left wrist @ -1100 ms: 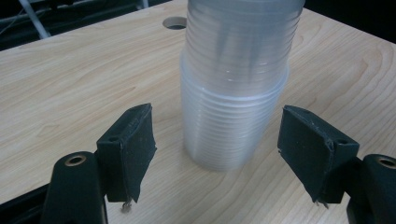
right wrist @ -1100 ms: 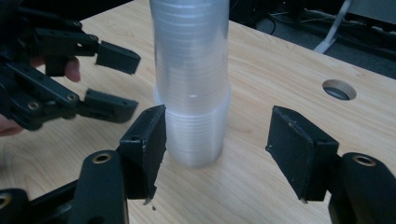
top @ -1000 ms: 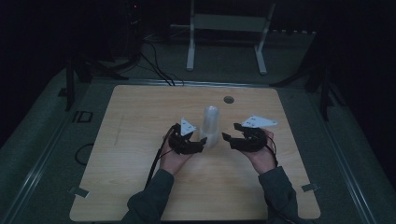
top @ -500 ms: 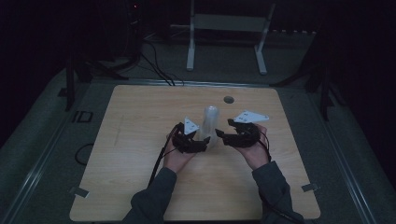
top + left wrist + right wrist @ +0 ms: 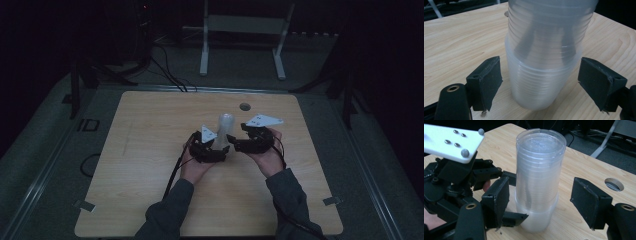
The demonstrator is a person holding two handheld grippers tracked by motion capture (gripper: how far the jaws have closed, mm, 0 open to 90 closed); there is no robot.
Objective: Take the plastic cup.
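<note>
High view: the cup stack (image 5: 226,131) stands upright mid-table (image 5: 150,150), between the left gripper (image 5: 220,150) and right gripper (image 5: 235,142), both close.

Left gripper view: jaws have just been opening; they flank the stack's base, pads clear.

Right gripper view: jaws likewise opening, untouching, straddling the stack (image 5: 539,177); its long axis is vertical.

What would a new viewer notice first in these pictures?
A tall stack of clear plastic cups stands upside down near the middle of the wooden table. The left gripper and right gripper flank it; their jaws have just been opening, and the fingers stand clear of the cups. Farther back, a round hole marks the tabletop.
</note>
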